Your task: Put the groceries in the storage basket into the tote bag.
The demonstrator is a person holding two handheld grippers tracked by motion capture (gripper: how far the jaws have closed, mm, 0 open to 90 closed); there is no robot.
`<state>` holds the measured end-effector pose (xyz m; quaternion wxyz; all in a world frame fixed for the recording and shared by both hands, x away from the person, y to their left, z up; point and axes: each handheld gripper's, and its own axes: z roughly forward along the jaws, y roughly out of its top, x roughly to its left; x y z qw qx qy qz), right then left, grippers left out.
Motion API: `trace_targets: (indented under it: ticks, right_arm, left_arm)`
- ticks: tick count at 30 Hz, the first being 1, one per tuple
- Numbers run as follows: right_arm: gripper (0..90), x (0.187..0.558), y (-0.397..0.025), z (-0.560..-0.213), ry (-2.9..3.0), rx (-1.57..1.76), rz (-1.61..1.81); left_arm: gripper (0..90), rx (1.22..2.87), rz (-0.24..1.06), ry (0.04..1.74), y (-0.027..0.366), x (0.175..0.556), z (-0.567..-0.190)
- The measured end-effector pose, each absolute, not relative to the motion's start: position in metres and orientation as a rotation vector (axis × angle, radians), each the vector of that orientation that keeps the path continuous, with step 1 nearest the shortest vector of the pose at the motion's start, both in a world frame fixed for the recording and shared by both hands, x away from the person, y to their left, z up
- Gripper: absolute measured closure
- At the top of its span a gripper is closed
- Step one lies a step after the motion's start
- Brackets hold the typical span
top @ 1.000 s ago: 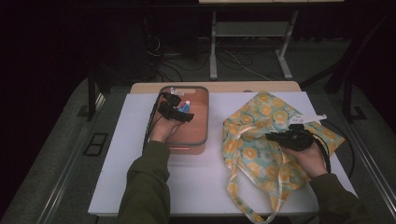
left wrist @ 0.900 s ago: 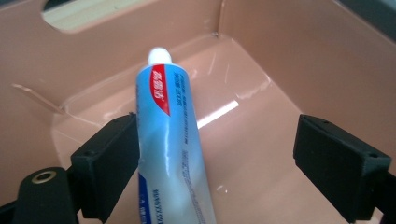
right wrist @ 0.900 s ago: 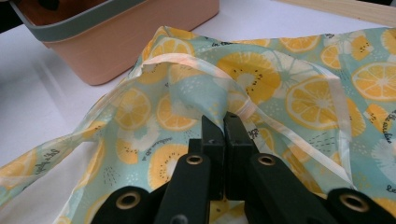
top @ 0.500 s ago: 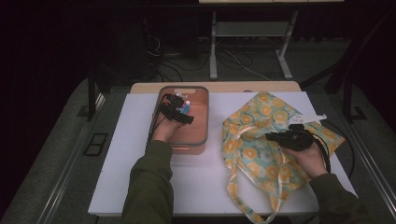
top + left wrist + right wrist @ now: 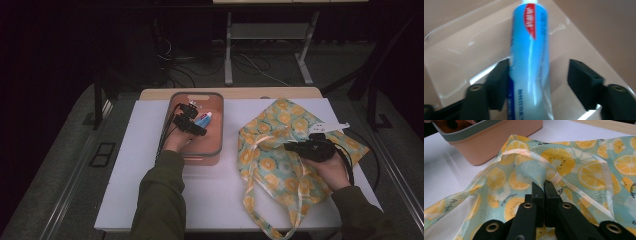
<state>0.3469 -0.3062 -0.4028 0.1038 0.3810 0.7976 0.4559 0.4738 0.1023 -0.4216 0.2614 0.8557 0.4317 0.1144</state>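
Observation:
A blue and white toothpaste tube (image 5: 203,120) lies in a pink bin (image 5: 204,159) at the table's middle left. My left gripper (image 5: 192,123) reaches down into the bin. In the left gripper view the tube (image 5: 530,65) runs up between the jaws of my left gripper (image 5: 537,67), which is open: the left jaw touches the tube, the right one stands apart. A fruit-print tote bag (image 5: 280,135) lies flat at the right. My right gripper (image 5: 292,147) is shut on a fold of the bag (image 5: 564,160) near its opening, the jaws of the gripper (image 5: 544,186) pressed together.
The bin's grey rim and pink wall (image 5: 499,142) stand just left of the bag. The bag's long handles (image 5: 250,200) trail toward the table's front edge. A white board (image 5: 145,165) covers the tabletop. Cables and a metal stand lie on the floor behind.
My left gripper has dipped a little lower and to the right inside the bin, coming around the toothpaste tube. The right gripper and the bag have stayed put.

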Motion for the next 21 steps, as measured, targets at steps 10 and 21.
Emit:
trace_targets:
  ticks: [10, 21]
  right_arm:
    - [88.7, 0.347, -0.306, -0.403, 2.351, 1.123, 1.343]
    - [88.6, 0.347, -0.308, -0.402, 2.344, 1.129, 1.351]
  left_arm:
    - [69.9, 2.333, 0.234, 1.179, 0.101, 0.472, -0.420]
    - [74.0, 2.310, 0.224, 1.157, 0.102, 0.474, -0.402]
